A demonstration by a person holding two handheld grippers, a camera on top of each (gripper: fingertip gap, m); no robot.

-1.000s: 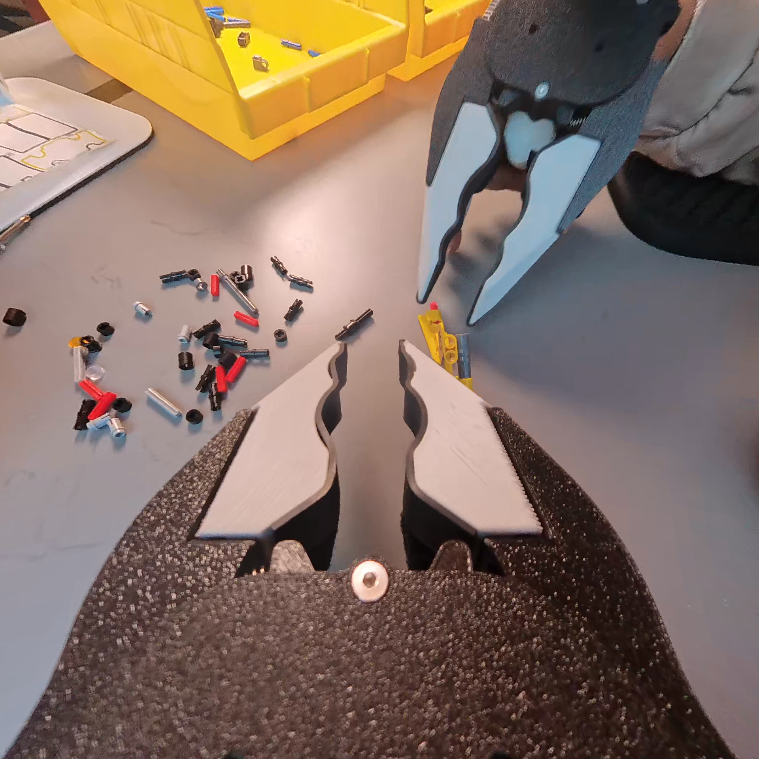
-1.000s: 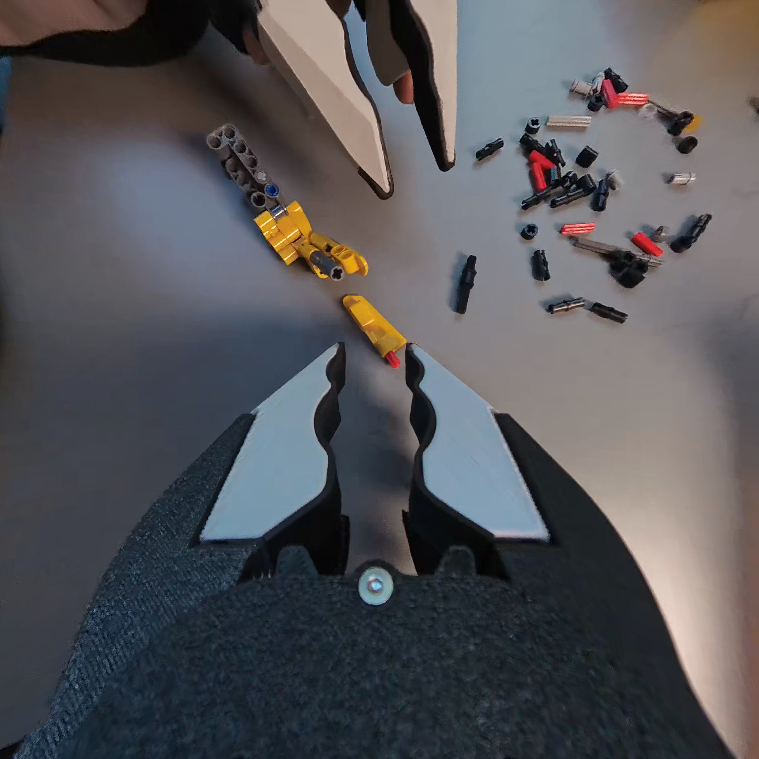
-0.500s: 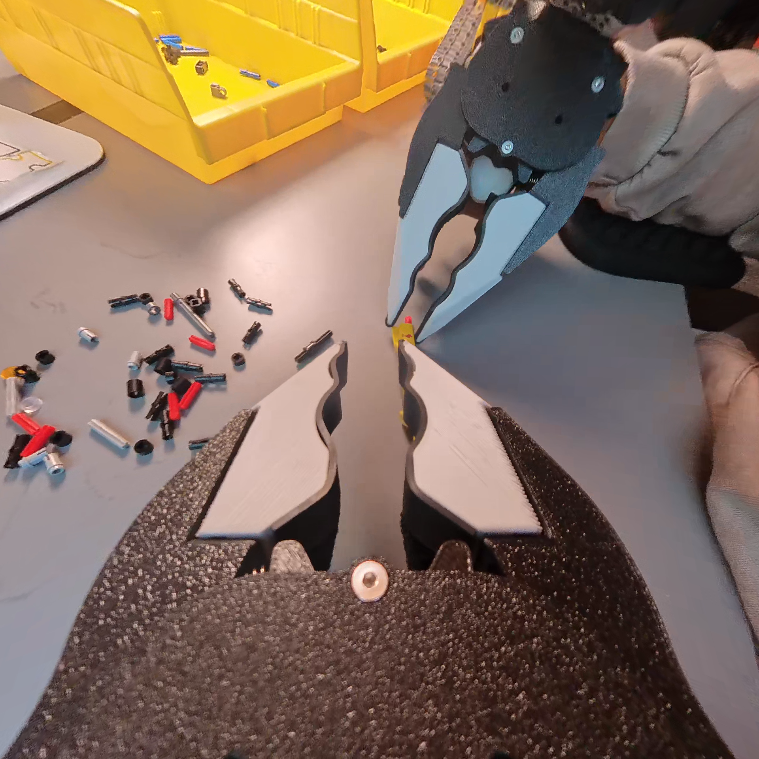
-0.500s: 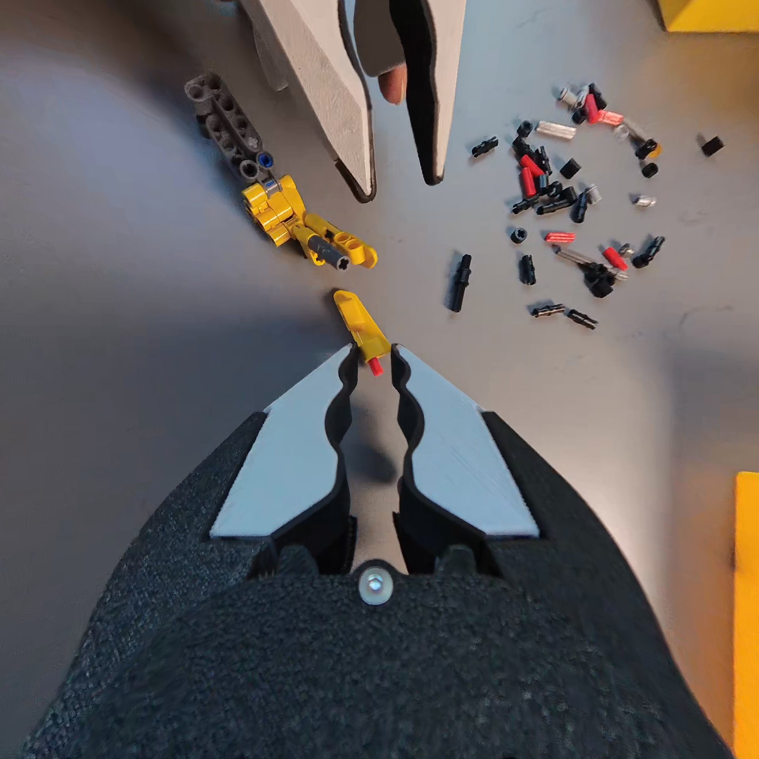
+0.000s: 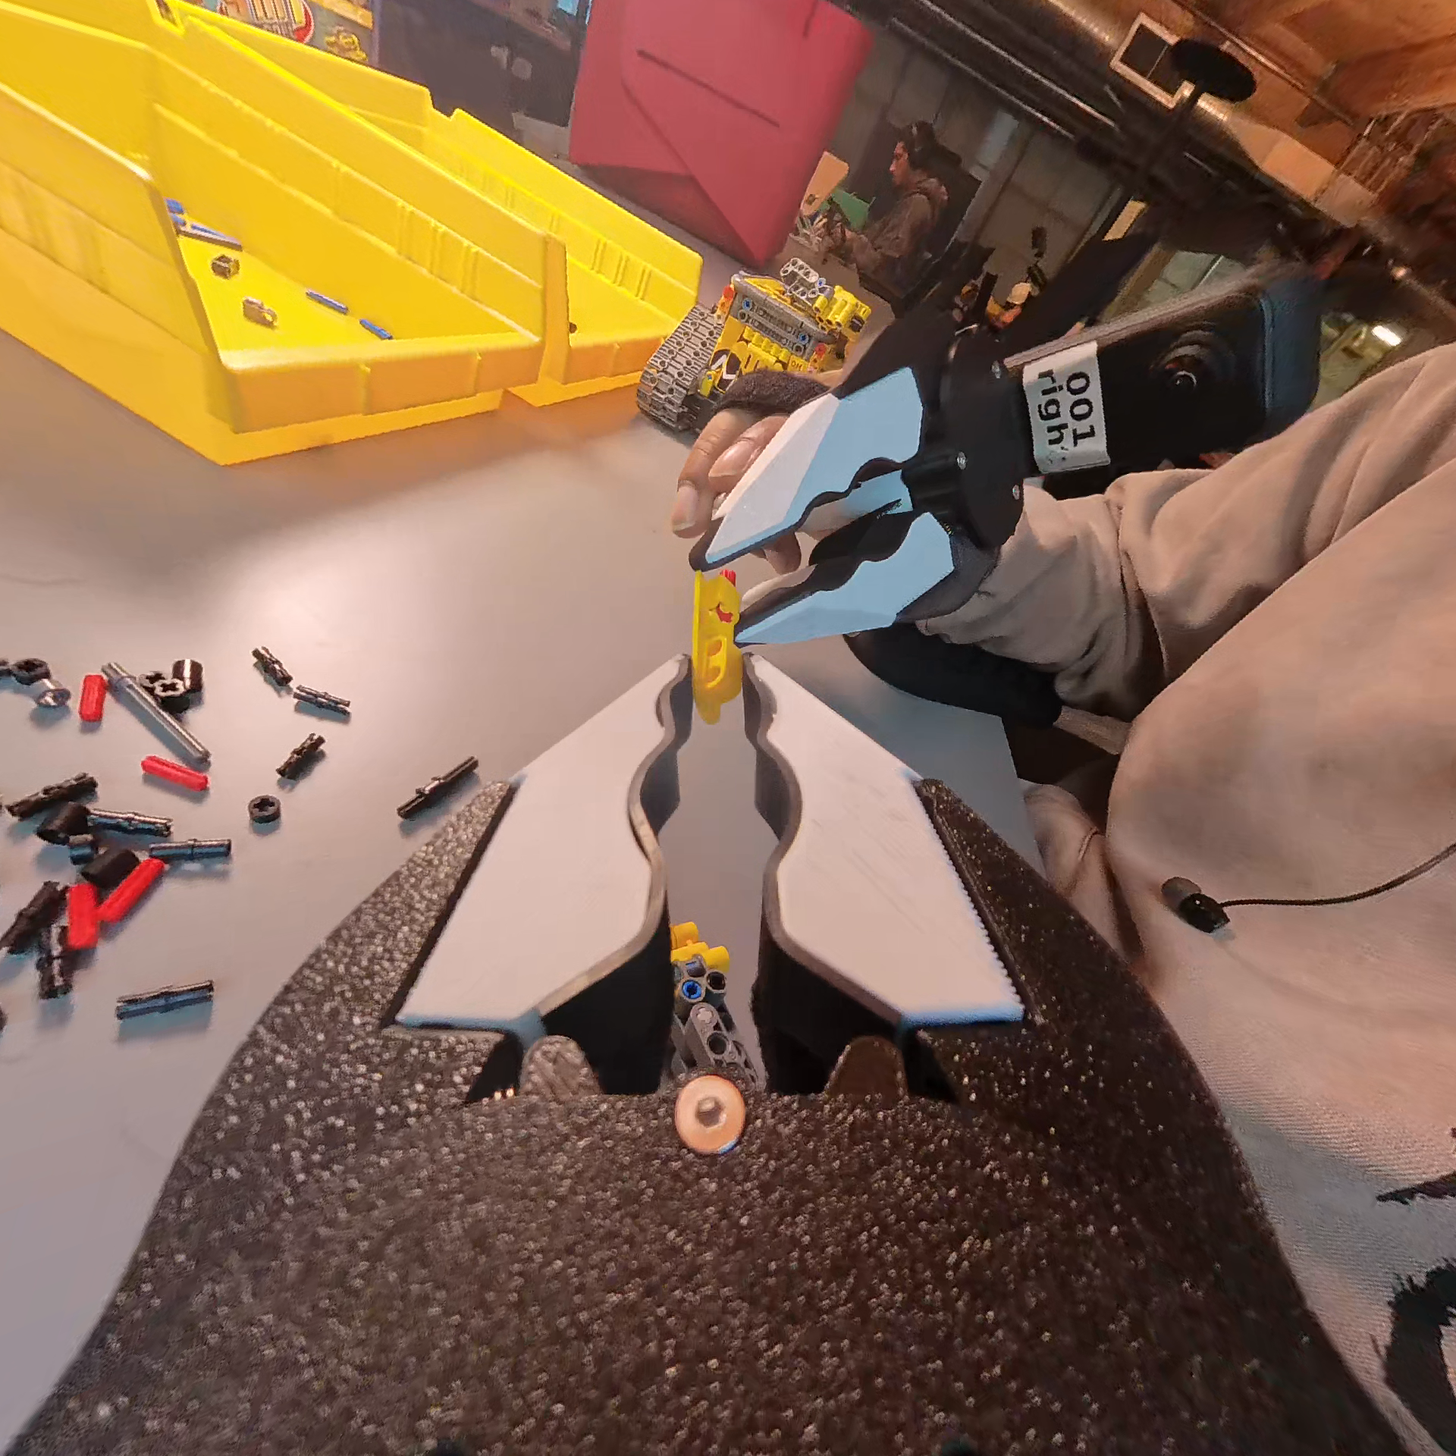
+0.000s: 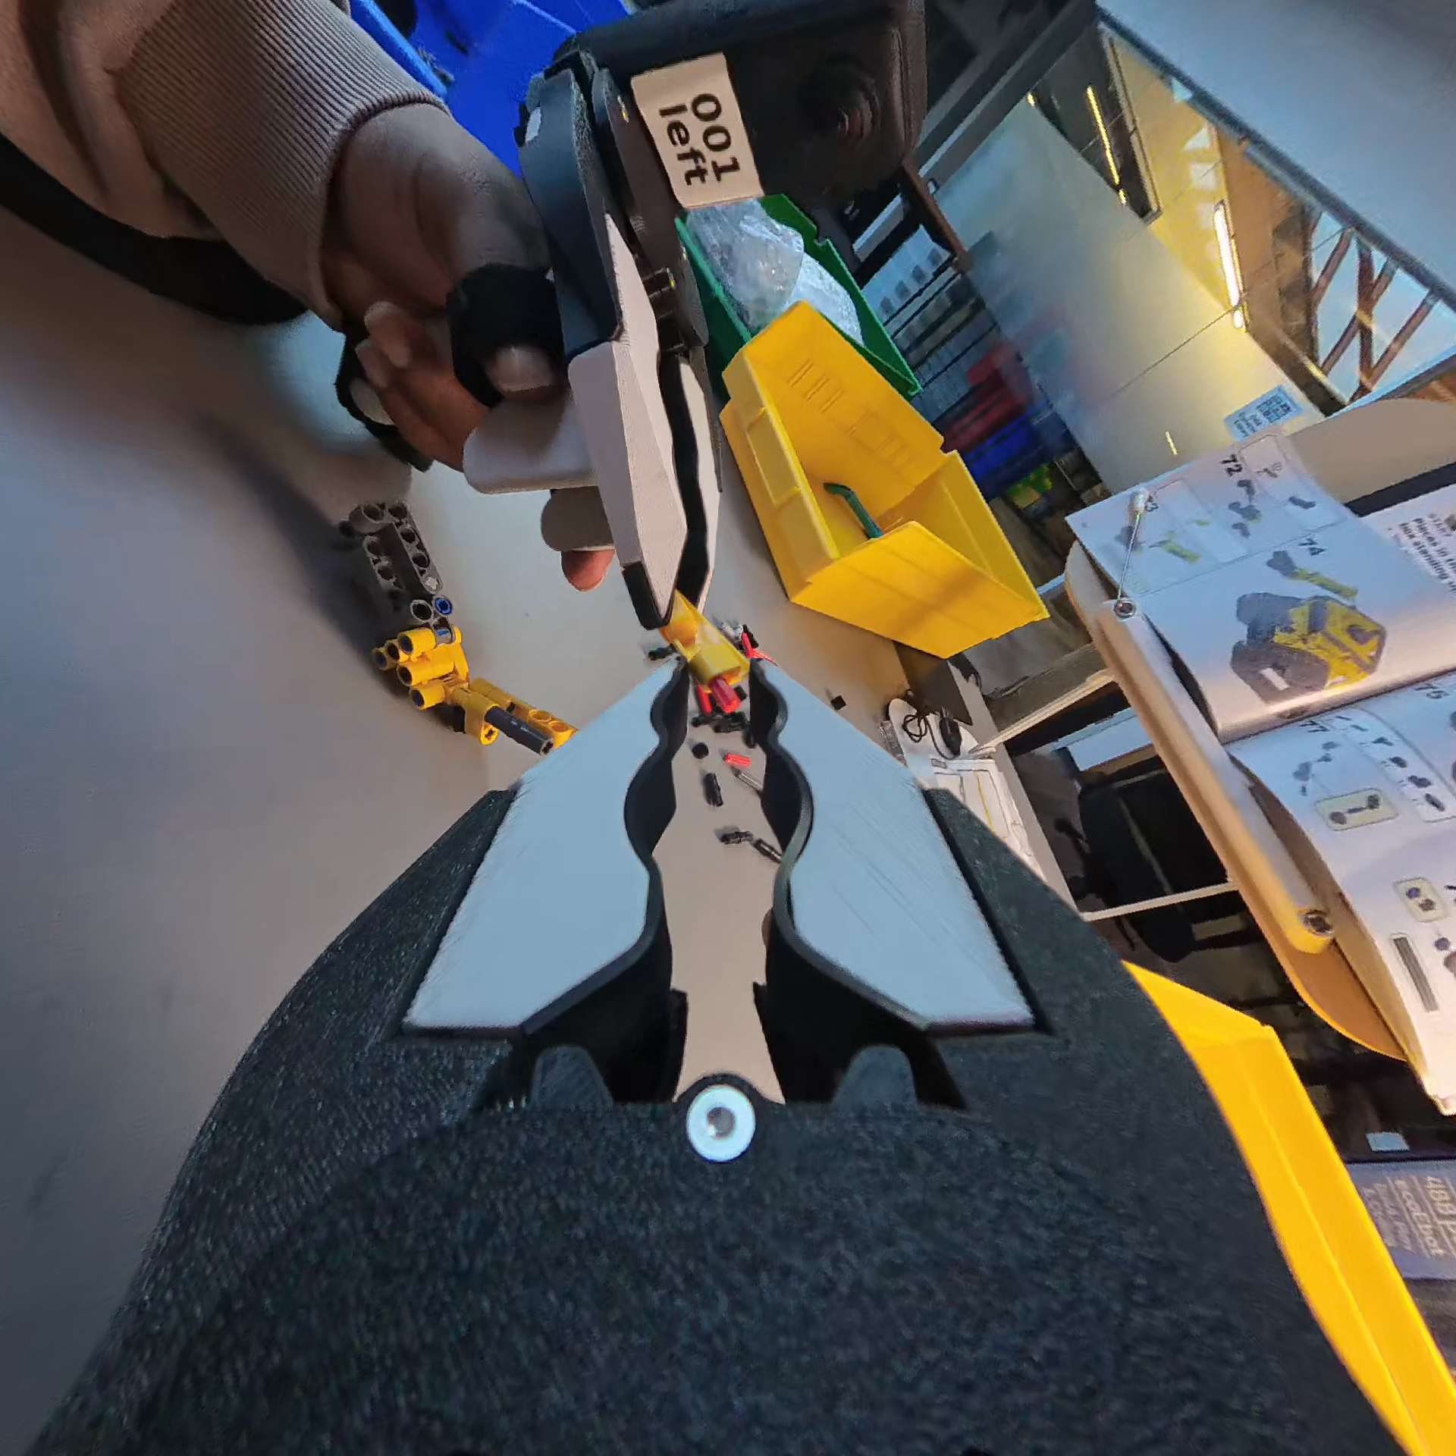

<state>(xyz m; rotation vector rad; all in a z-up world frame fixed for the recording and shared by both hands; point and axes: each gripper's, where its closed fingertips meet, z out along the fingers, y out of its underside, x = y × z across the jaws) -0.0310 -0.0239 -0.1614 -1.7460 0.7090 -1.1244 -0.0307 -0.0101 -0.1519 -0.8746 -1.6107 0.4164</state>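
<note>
Both tools meet on 1 small yellow piece (image 5: 715, 658) held clear of the grey counter (image 5: 473, 551). The left tool (image 5: 715, 681) pinches its lower end between its tips. The right tool (image 6: 713, 676) is closed on the other end, where a red pin (image 6: 721, 695) sticks out. On the counter below lies a yellow and grey assembly (image 6: 441, 654). Loose black and red pins (image 5: 118, 827) are scattered to the left tool's left, and yellow bins (image 5: 315, 260) stand beyond them.
</note>
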